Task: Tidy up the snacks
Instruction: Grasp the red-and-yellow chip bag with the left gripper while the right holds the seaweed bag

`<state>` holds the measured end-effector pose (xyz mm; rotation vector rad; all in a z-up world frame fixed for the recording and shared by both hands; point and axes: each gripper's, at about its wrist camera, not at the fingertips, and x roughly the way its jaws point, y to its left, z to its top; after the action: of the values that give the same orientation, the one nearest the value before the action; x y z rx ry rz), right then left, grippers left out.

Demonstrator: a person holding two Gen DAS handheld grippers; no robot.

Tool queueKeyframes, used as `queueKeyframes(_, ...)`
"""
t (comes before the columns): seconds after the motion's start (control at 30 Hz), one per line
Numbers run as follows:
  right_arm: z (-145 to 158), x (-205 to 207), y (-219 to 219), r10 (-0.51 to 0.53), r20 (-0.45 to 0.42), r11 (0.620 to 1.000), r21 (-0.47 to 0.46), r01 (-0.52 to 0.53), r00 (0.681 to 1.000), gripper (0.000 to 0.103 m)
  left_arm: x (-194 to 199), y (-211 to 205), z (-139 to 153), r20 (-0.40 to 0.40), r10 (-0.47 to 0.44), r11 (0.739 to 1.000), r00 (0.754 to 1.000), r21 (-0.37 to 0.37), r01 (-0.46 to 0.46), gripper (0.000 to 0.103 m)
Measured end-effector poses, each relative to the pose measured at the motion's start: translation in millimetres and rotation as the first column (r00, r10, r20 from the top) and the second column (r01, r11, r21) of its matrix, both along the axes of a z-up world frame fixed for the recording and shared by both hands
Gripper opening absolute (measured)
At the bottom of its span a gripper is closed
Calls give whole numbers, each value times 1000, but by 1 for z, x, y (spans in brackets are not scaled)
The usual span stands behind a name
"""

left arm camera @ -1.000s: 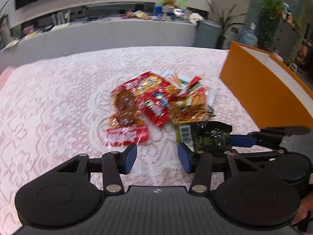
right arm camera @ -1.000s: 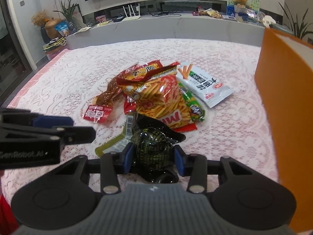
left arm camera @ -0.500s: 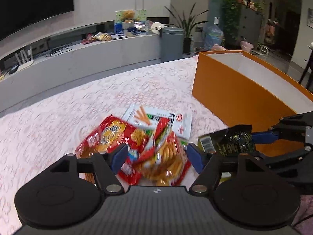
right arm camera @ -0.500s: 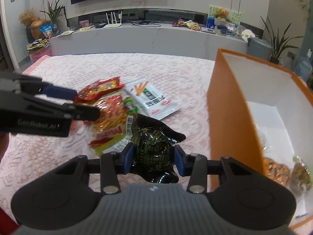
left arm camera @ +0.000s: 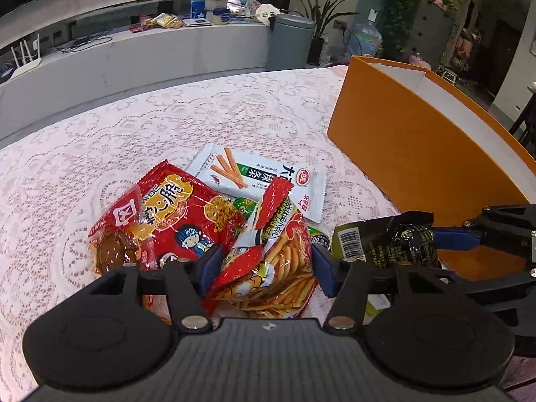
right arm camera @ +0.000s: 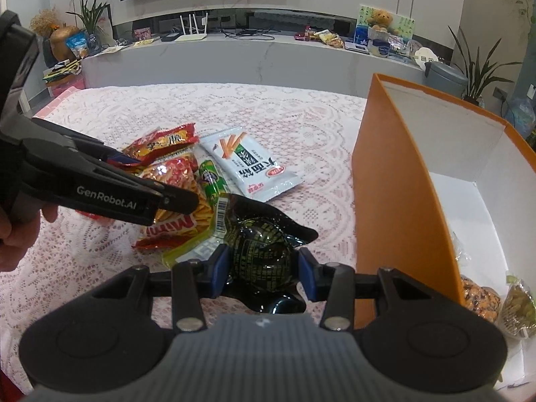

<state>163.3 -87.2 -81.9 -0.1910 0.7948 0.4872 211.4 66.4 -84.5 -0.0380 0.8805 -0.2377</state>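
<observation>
A black packet (right arm camera: 259, 261) is pinched between the pads of the right gripper (right arm camera: 260, 273), held above the lace cloth (right arm camera: 301, 127) just beside the orange box (right arm camera: 392, 181). A fries bag (left arm camera: 274, 268) in the snack pile is straddled by the left gripper (left arm camera: 263, 268), whose jaws are closing, pads not visibly pressing.

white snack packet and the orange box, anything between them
Nothing: only bare lace tablecloth separates the white packet from the orange box, clearest in the right wrist view.
</observation>
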Motion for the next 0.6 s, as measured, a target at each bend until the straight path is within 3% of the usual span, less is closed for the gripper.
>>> queueKeyframes(0.17,4,-2,0,3,7,1000,0,-3,1000,43,-6,0,0,-3,56,998,998,-11,-56,54)
queueKeyframes(0.4,17,-9,-6,20,24,1000,17,-20,1000,43,-32,-3,17,46,108,993,993,-47,-106,53)
queueKeyframes(0.6,38,-22,-13,83,36,996,41,-85,996,43,-52,-6,49,63,145,989,987,-16,-145,53)
